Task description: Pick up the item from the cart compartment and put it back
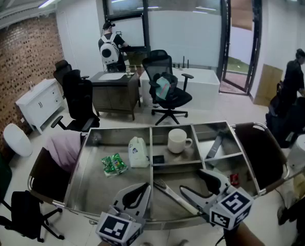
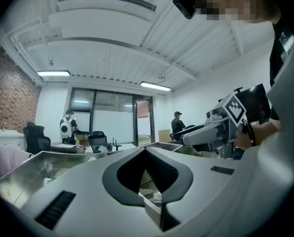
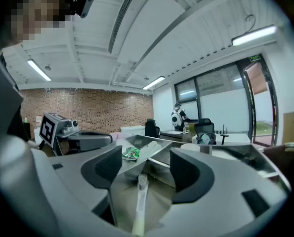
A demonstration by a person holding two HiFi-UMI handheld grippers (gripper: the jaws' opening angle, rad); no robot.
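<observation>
A steel cart [image 1: 151, 137] with several compartments stands below me. A long pale toothbrush [image 1: 168, 192] lies flat in the front middle compartment. My right gripper [image 1: 199, 184] hovers just right of it, jaws open, and nothing is pressed between them. In the right gripper view the toothbrush [image 3: 139, 201] lies on the cart floor below the gap of that right gripper [image 3: 147, 161]. My left gripper [image 1: 141, 192] hangs over the front edge, left of the brush. Its jaws [image 2: 146, 150] meet at the tips and hold nothing.
A green packet [image 1: 113, 164] and a white pouch [image 1: 138, 152] lie in the left compartment, with a white mug [image 1: 178, 140] at the back middle. A grey tool [image 1: 215, 145] is on the right. Pink cloth [image 1: 64, 146] hangs over the left end. Office chairs and two people are beyond.
</observation>
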